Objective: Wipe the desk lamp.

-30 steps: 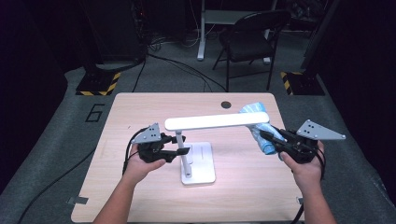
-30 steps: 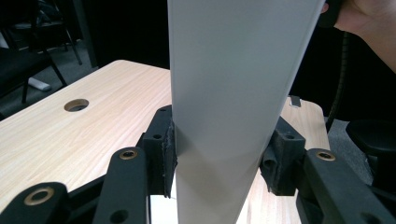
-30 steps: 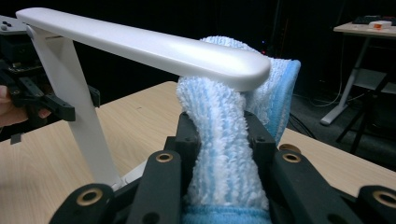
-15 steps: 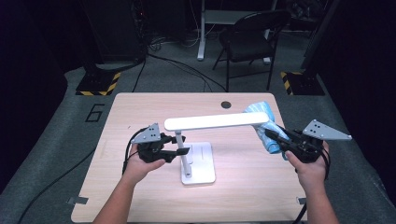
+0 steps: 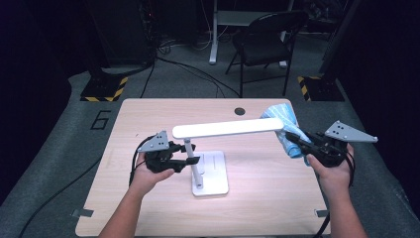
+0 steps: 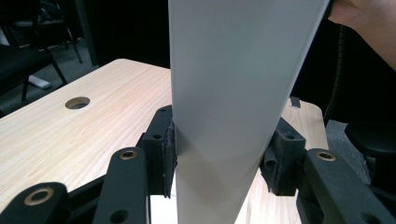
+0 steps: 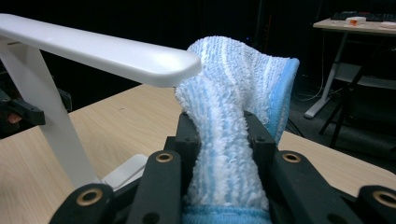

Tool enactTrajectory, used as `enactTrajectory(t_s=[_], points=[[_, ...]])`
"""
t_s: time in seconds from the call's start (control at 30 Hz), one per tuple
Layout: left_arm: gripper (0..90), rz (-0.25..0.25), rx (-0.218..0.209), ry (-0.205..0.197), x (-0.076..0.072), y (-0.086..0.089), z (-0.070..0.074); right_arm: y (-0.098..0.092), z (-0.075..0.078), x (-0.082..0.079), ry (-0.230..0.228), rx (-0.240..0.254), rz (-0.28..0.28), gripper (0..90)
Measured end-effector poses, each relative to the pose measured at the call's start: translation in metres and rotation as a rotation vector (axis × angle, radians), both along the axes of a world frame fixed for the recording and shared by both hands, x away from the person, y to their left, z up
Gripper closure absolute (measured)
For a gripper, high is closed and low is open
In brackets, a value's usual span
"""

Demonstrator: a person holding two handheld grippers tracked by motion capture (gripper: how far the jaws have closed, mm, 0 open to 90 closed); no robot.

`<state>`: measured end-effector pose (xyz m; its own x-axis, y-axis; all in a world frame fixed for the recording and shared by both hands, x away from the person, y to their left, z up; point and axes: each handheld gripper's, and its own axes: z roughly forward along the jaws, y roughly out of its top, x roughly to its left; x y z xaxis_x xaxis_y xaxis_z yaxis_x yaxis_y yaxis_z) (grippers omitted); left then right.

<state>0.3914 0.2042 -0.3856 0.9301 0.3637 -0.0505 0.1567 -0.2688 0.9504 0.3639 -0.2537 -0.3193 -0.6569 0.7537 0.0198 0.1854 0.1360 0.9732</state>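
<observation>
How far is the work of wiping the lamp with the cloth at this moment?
Done: the left gripper is clamped on the lamp's upright post, steadying it, and the right gripper is shut on the blue striped cloth. In hand: the cloth is at the far end of the lamp's white arm, seemingly touching its tip. Left: probably wiping along the arm; how much is already wiped I cannot tell.

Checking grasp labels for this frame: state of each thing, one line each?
Desk lamp: upright on the table, post clamped.
Blue towel: bunched, lifted, touching the lamp head's tip.
Left gripper: shut on the lamp post.
Right gripper: shut on the towel.
</observation>
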Motion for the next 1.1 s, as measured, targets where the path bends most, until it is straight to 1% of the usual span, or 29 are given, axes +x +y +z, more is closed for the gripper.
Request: enactTrajectory(t_s=[0.2, 0.23, 0.4, 0.43, 0.57, 0.7, 0.8, 0.83, 0.93, 1.0, 1.07, 1.1], points=[[52.8, 0.001, 0.000, -0.003, 0.000, 0.000, 0.000, -0.001, 0.002, 0.003, 0.020, 0.012, -0.028, 72.1], [52.7, -0.001, 0.003, 0.000, 0.000, 0.000, 0.000, -0.002, 0.003, 0.004, 0.012, 0.013, -0.025, 72.1], [52.8, 0.006, 0.008, 0.000, -0.001, 0.000, 0.001, -0.004, 0.008, 0.003, 0.003, 0.018, -0.035, 72.0], [52.8, 0.001, 0.010, 0.001, -0.002, 0.000, 0.002, -0.005, 0.010, 0.002, -0.002, 0.028, -0.034, 72.0], [52.8, 0.004, 0.019, -0.003, -0.003, 0.000, 0.002, -0.005, 0.015, 0.000, -0.019, 0.022, -0.029, 72.0], [52.6, -0.003, 0.012, -0.004, -0.002, 0.000, 0.002, -0.002, 0.022, -0.003, -0.029, 0.023, -0.024, 71.9], [52.5, -0.001, 0.006, -0.003, -0.002, 0.001, 0.001, -0.001, 0.025, -0.003, -0.041, 0.010, -0.019, 71.9], [52.5, 0.001, 0.004, -0.003, -0.002, 0.001, 0.001, 0.001, 0.029, -0.003, -0.045, 0.004, -0.019, 71.9], [52.0, -0.001, -0.003, 0.003, -0.002, 0.001, 0.001, 0.001, 0.034, -0.003, -0.052, 0.005, -0.019, 71.9], [51.6, 0.002, -0.005, -0.001, -0.003, 0.000, 0.002, 0.001, 0.038, -0.003, -0.062, -0.003, -0.009, 71.9], [51.2, 0.003, -0.007, 0.000, -0.003, 0.000, 0.002, 0.002, 0.040, -0.004, -0.063, -0.003, -0.013, 71.9], [50.6, 0.008, -0.029, -0.003, -0.003, 0.001, 0.002, 0.002, 0.043, -0.005, -0.071, -0.008, -0.006, 71.9]])
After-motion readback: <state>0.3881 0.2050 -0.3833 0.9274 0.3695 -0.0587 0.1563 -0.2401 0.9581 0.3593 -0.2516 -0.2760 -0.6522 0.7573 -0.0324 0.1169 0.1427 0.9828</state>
